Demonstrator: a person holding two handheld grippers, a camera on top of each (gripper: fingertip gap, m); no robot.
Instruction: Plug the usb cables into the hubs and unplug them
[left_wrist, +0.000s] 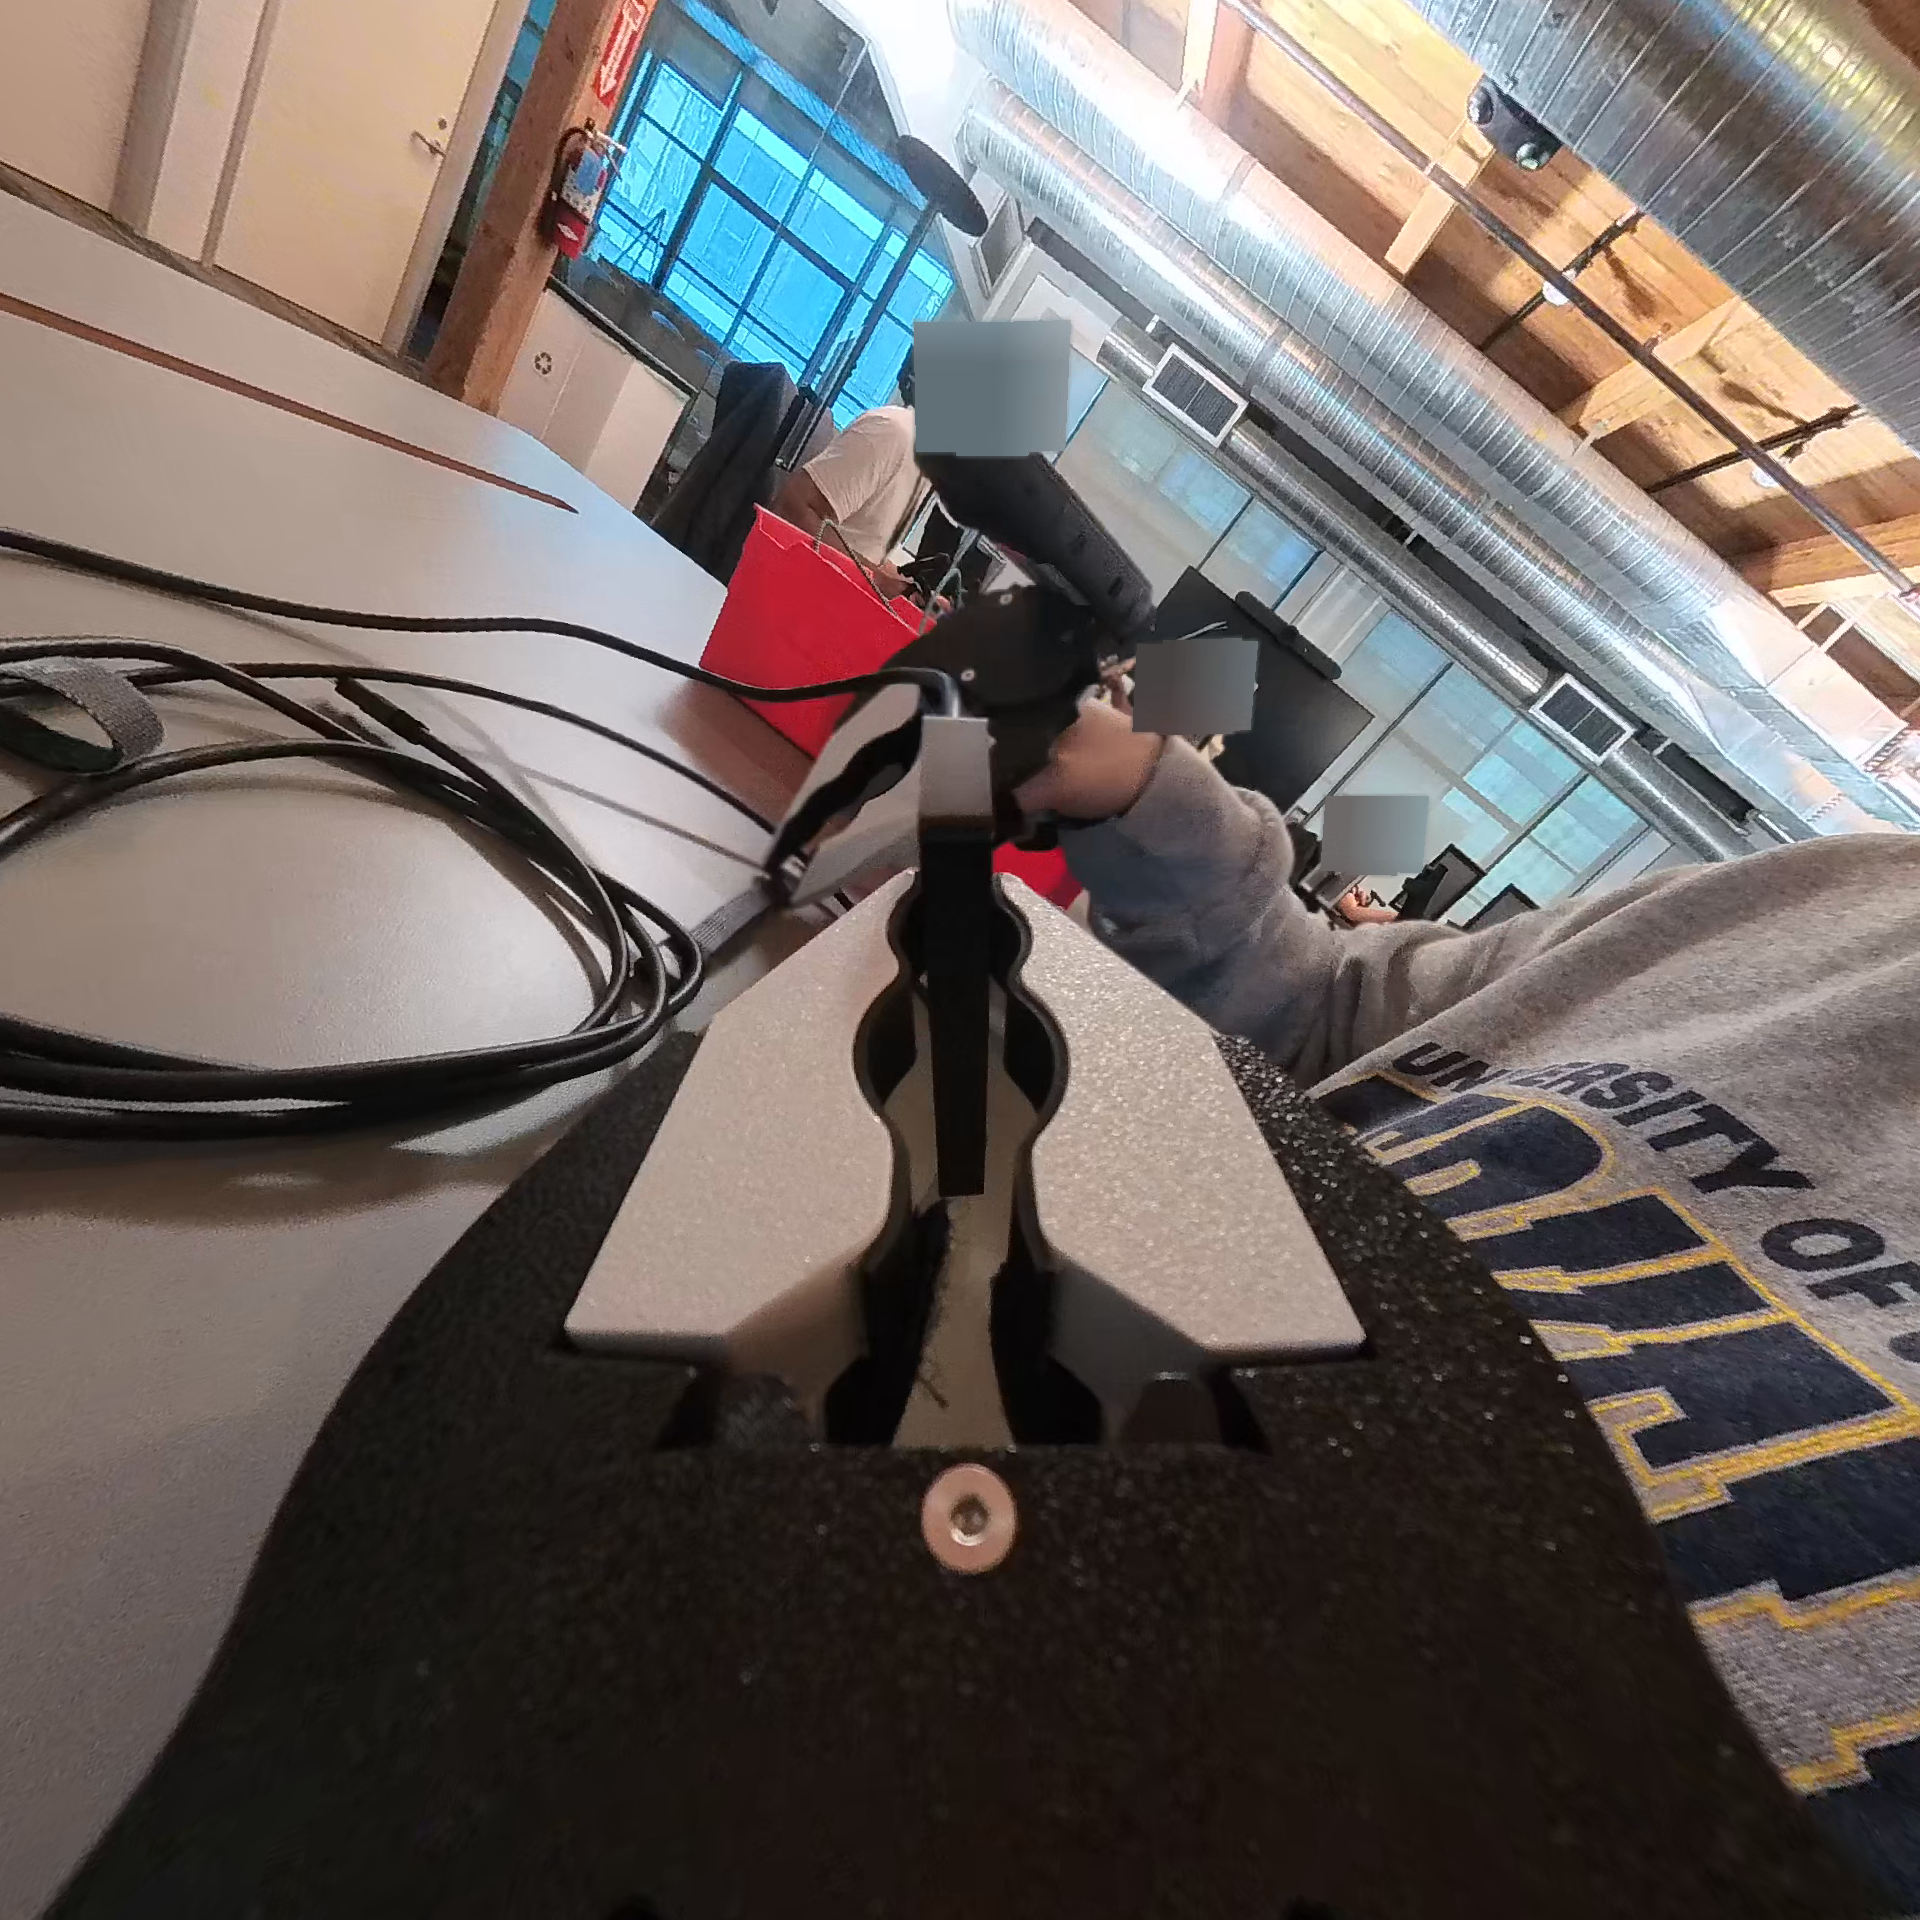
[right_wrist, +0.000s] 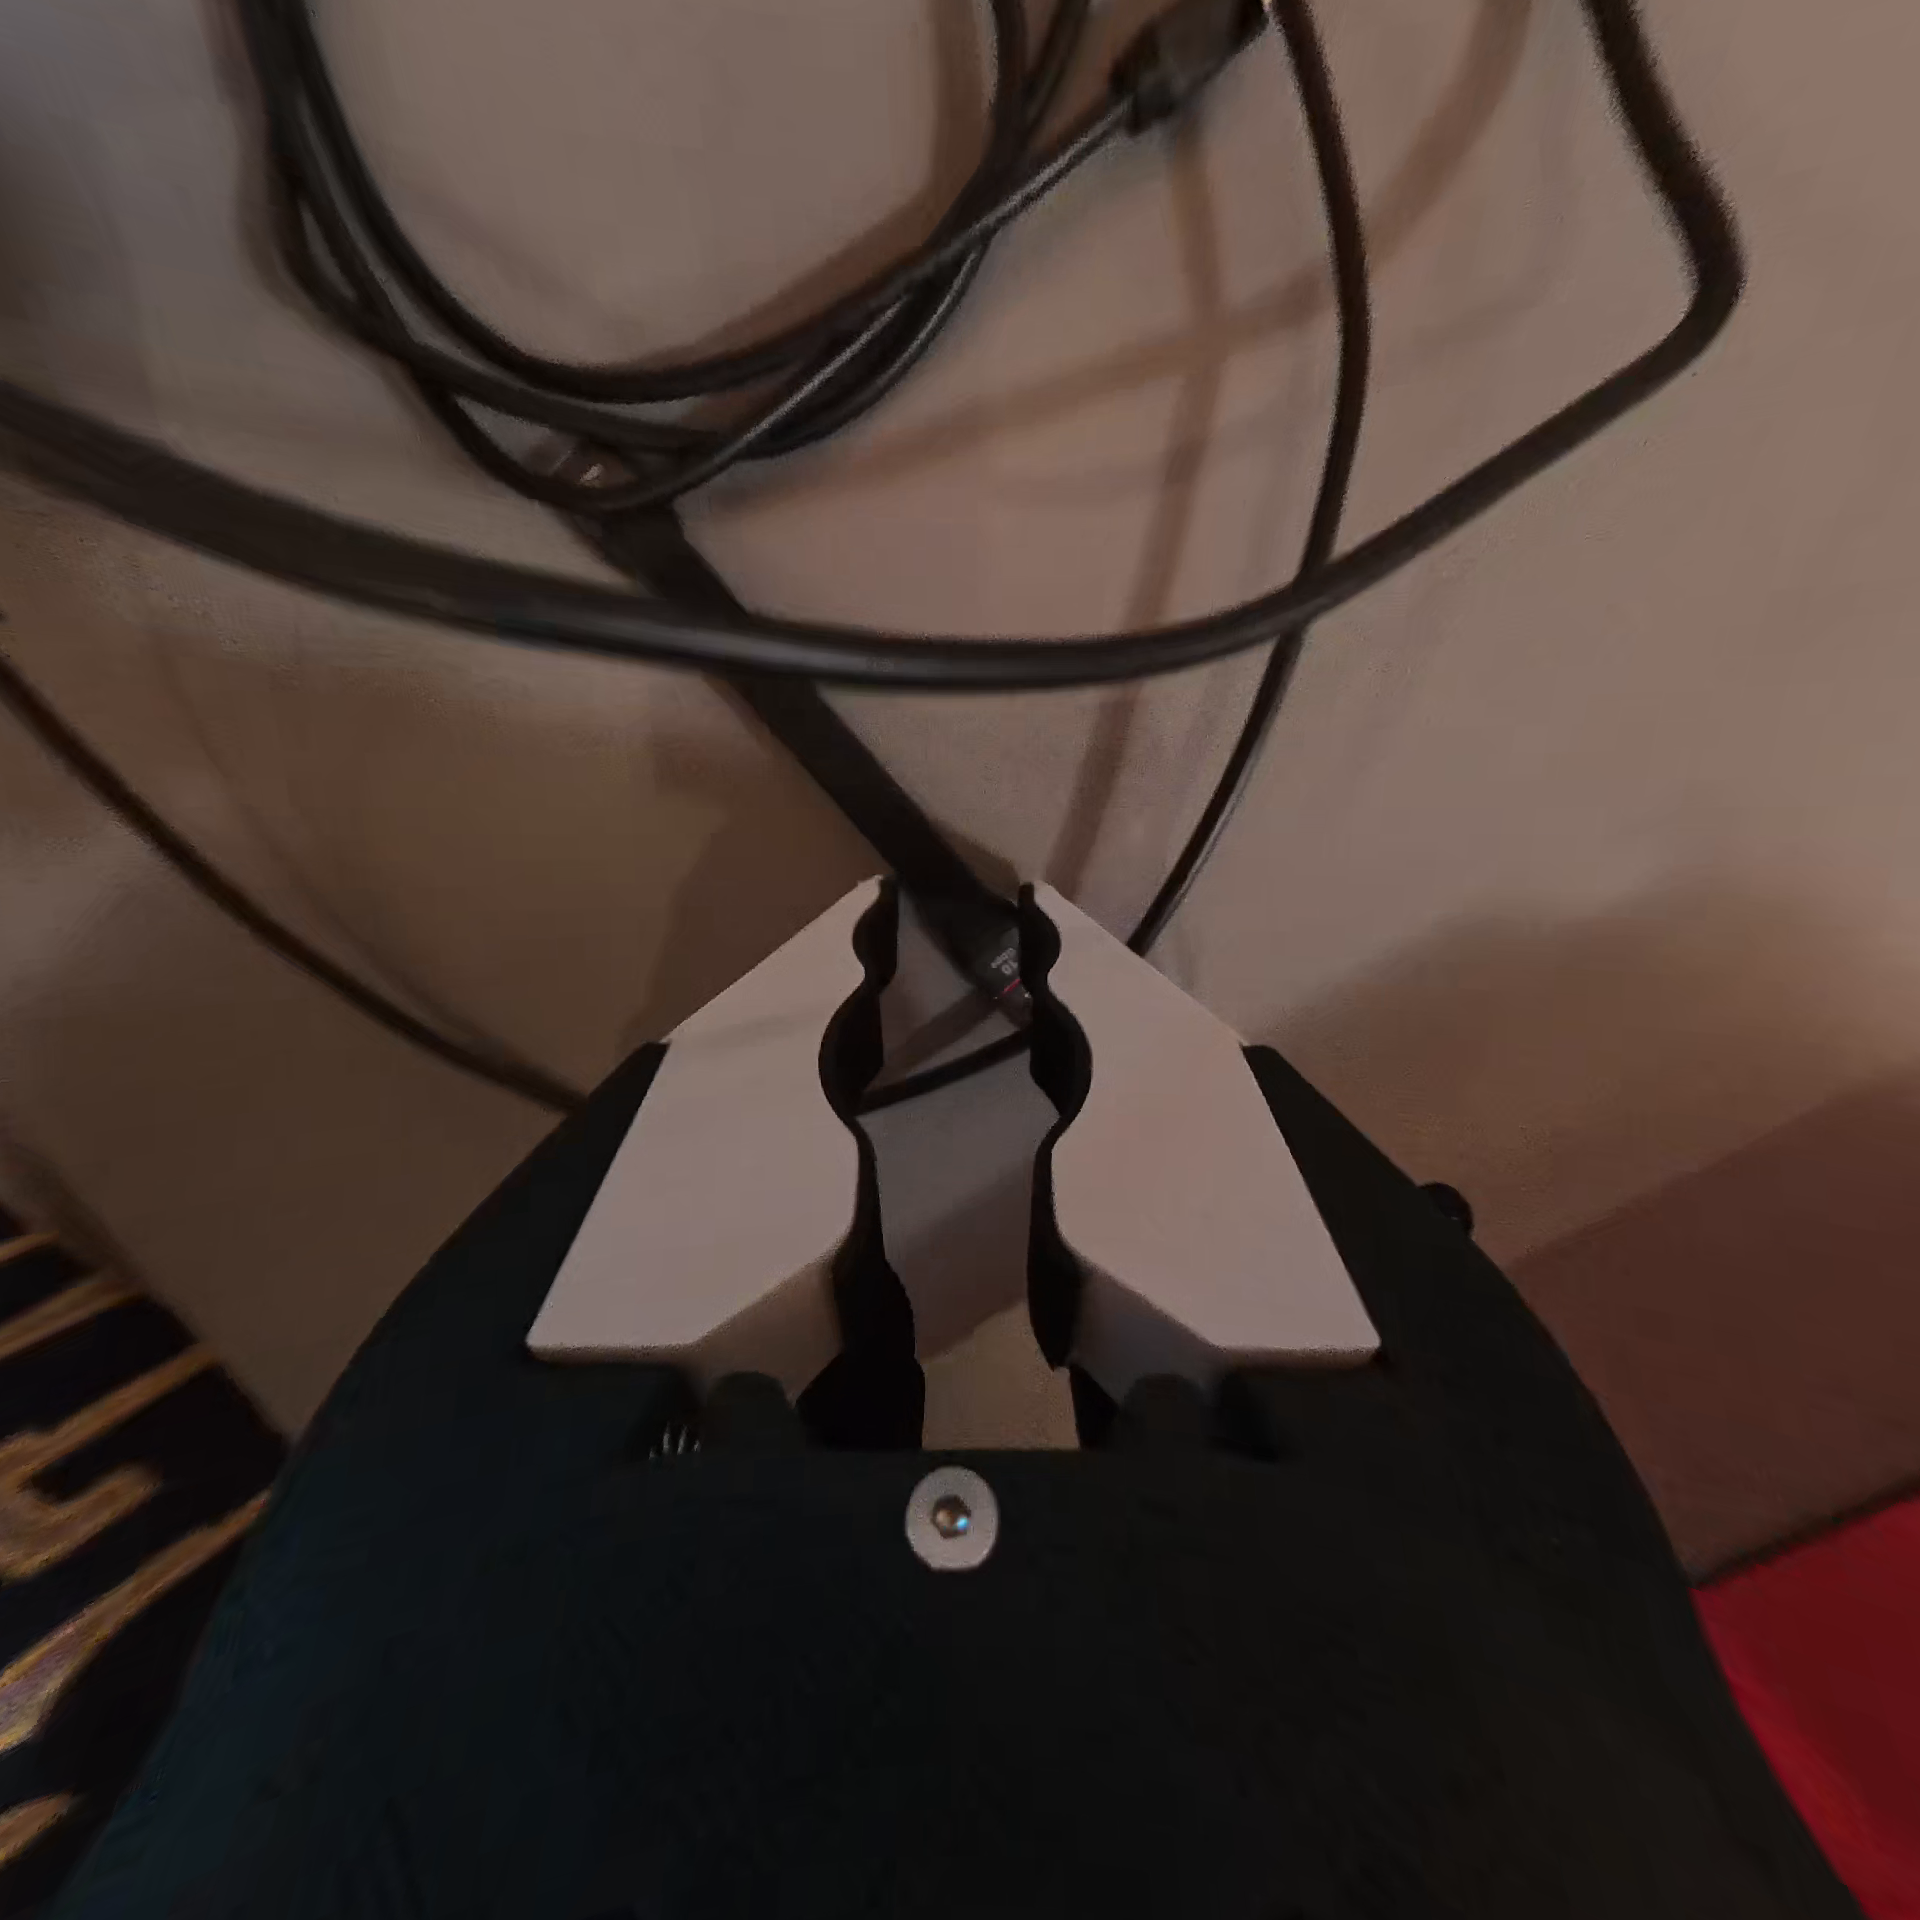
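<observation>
Beige tabletop (left_wrist: 312, 935) strewn with black cables (right_wrist: 935, 644): left gripper (left_wrist: 956, 914) fingers clamp a black plug mated, apparently, with the silver hub (left_wrist: 953, 769) clamped by right gripper (right_wrist: 956, 904); unplugging remains.

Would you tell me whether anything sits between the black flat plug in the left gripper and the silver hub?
Nothing visible does: the black flat plug, clamped in the left gripper, butts straight against the silver metal hub. The loose black cables lie aside on the beige table.
</observation>
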